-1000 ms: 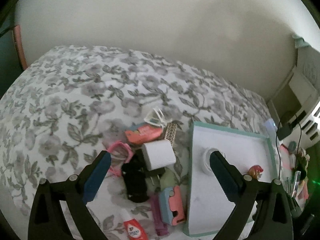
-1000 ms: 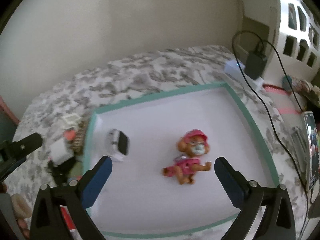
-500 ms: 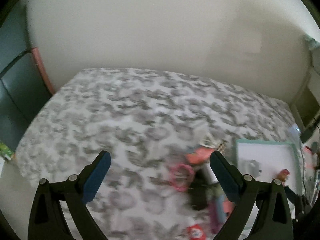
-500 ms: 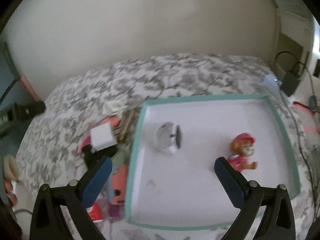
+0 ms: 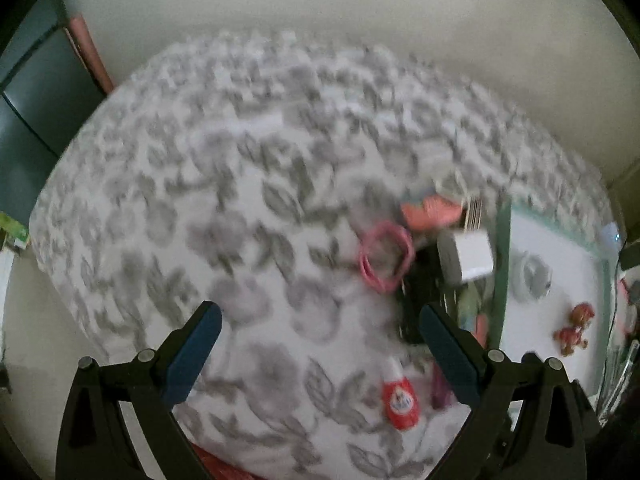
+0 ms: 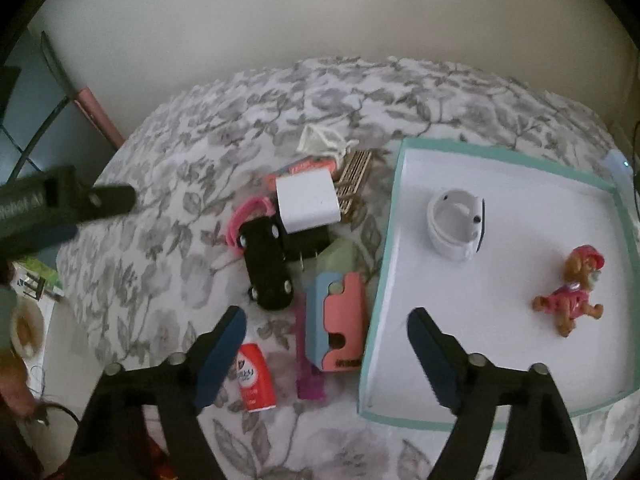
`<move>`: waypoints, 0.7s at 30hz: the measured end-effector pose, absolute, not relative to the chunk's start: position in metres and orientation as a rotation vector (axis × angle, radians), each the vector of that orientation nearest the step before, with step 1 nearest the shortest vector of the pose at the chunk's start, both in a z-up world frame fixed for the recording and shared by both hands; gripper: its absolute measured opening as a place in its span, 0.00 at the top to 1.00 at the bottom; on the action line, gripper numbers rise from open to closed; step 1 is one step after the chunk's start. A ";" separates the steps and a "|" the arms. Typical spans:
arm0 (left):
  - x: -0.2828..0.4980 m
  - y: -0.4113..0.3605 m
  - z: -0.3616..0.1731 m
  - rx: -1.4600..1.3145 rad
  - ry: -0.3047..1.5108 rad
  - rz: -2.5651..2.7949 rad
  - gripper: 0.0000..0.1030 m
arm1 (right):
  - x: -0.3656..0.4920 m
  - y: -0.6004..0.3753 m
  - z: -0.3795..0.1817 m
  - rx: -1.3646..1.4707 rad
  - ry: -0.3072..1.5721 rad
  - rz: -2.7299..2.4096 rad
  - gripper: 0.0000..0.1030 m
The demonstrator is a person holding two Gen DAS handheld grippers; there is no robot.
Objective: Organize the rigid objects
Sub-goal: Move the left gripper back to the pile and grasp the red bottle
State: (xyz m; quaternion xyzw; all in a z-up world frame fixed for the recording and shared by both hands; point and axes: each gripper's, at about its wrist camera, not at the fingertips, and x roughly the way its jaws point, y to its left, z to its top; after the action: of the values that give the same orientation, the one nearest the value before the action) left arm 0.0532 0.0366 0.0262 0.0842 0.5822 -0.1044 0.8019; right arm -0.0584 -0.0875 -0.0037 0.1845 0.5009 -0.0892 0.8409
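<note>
The right tool [image 6: 324, 344] had swung away from the teal-rimmed tray [image 6: 390, 240] toward the clutter beside it. A second earlier it hung over the tray's white floor with the toy pup between its fingers' line of sight; now its jaws, which had just been closing somewhat, stood open and empty above the blue-and-coral block [image 6: 336, 320], just outside the tray's near-left edge. The red-capped bottle [image 6: 253, 376] lay beside the tray's lower left corner, next to the left fingertip. The black toy car [image 6: 267, 264], white charger cube [image 6: 307, 202] and pink ring [image 6: 244, 216] remained piled left of the tray on the flowered bed [image 6: 168, 208]. Inside the tray sat the white cup-like piece [image 6: 454, 226] and the toy pup [image 6: 572, 290], well apart.

The left tool [image 5: 316, 344] had drifted farther from the tray [image 5: 502, 280]; its view was blurred, its jaws wide and holding nothing over bare bedspread, the pink ring [image 5: 386, 258] ahead of it.
</note>
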 end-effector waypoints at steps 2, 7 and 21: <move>0.047 0.027 0.016 0.189 1.281 -0.217 0.04 | -0.061 -0.093 -0.006 0.407 1.064 -0.212 0.25; 0.033 0.010 -0.017 0.190 1.348 -0.232 0.04 | -0.073 -0.119 -0.008 0.466 1.053 -0.316 0.27; 0.011 -0.002 -0.053 0.245 1.484 -0.327 0.41 | -0.080 -0.160 -0.033 0.574 1.089 -0.479 0.44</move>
State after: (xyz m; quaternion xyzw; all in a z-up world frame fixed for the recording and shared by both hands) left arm 0.0115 -0.0020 -0.0529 0.1107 0.6708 -0.1480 0.7182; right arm -0.0800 -0.1602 -0.0326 0.2668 0.5059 -0.2227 0.7895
